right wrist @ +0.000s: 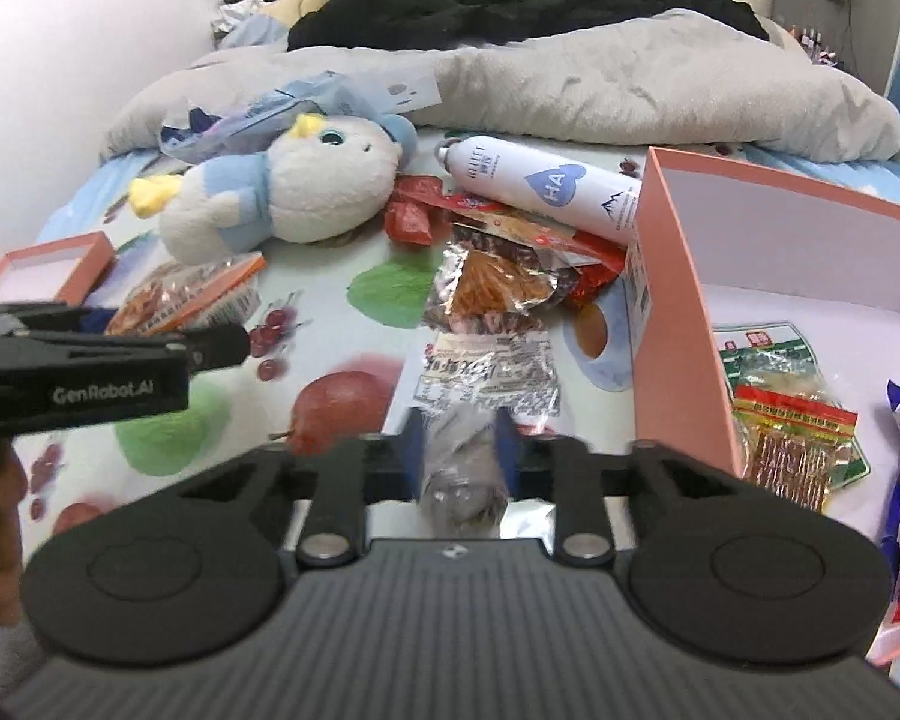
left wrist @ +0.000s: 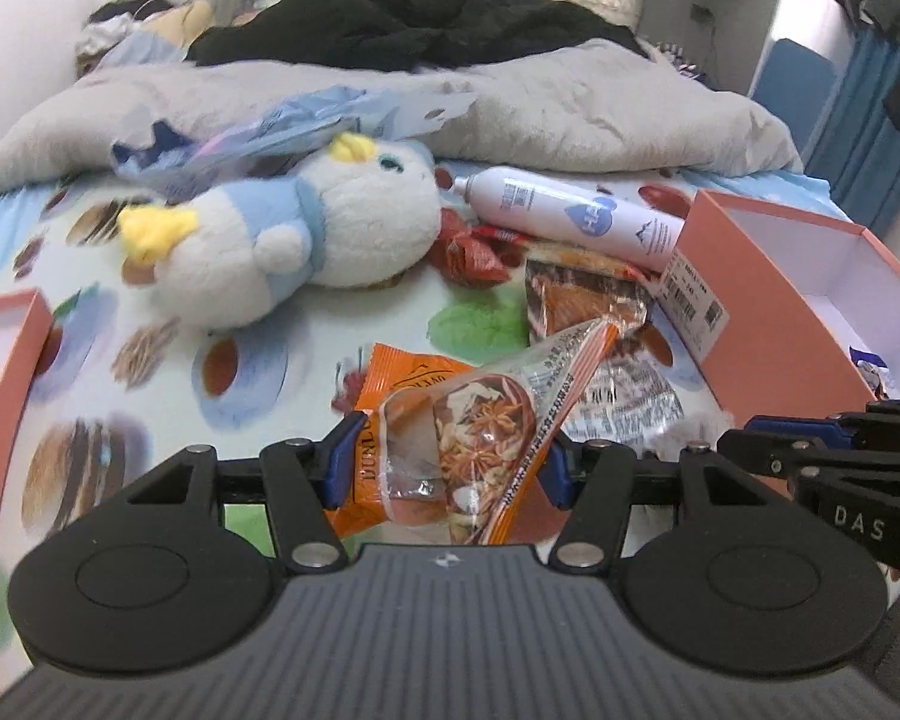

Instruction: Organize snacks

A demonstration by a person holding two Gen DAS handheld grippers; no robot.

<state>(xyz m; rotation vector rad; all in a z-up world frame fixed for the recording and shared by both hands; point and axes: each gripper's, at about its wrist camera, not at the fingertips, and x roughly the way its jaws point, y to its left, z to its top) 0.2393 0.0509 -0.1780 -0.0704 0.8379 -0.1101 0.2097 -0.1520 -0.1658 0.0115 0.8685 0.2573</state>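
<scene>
- left gripper [left wrist: 444, 462]: i have it pinching a clear-and-orange spice packet [left wrist: 480, 426] with star anise inside, together with an orange packet [left wrist: 390, 408], both lifted above the printed bedsheet [left wrist: 168, 360].
- right gripper [right wrist: 461, 450]: jaws pressed in on a small silvery foil packet [right wrist: 462, 468], just left of the pink box [right wrist: 678, 324].
- handling, my judgement: light, crinkly and slippery film - contents crushable, so i'd hold at the sealed edge.
- pink box: already holds a few snack packs [right wrist: 792, 438].
- loose snacks [right wrist: 492, 294]: lying beside the plush penguin [right wrist: 294, 192] and white spray can [right wrist: 546, 186].
</scene>
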